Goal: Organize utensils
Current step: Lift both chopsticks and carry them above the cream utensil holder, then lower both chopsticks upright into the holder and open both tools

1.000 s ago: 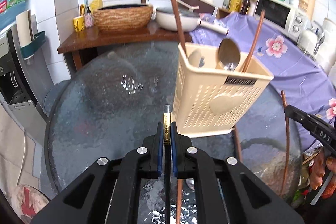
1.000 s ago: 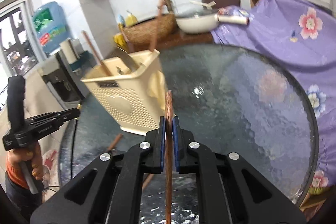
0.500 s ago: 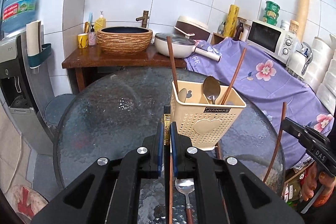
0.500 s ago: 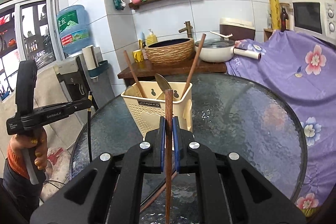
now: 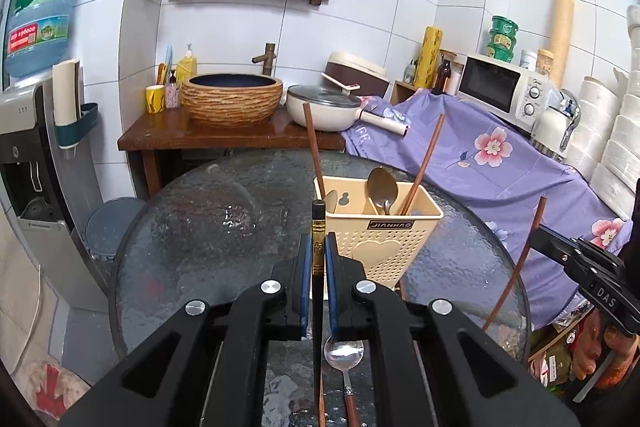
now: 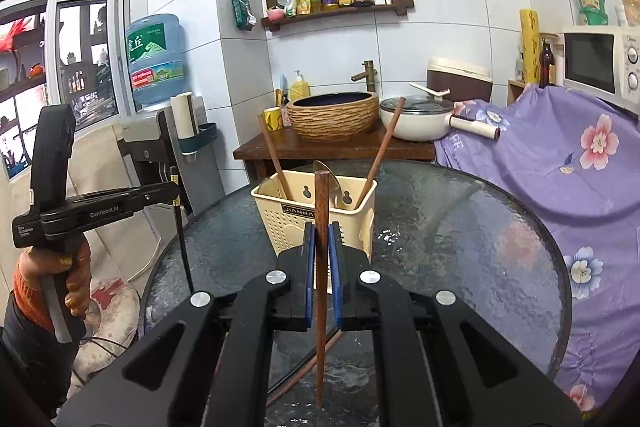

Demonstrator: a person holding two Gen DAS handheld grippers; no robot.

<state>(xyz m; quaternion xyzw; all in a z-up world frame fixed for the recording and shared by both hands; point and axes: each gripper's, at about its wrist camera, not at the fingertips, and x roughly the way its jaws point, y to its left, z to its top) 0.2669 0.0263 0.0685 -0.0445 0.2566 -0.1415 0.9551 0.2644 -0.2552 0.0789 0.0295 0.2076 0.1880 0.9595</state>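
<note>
Above the glass table (image 5: 192, 227), two chopsticks have been lifted higher. One black chopstick (image 5: 318, 227) is pinched tight by the left gripper (image 5: 318, 259), one brown chopstick (image 6: 321, 227) by the right gripper (image 6: 321, 259). Next, they can be dropped into the cream basket (image 5: 384, 239) just ahead.

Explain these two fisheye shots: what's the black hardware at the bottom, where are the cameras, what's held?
No robot here: a person holds a handheld two-finger gripper in each hand, with a camera on each looking along its fingers. The left wrist view shows the left gripper shut on a black chopstick with a gold band. The right wrist view shows the right gripper shut on a brown wooden chopstick. Each view also catches the other gripper at its edge. On the round glass table stands a beige utensil holder with two chopsticks and a spoon inside. A metal spoon lies on the glass near the left gripper.
</note>
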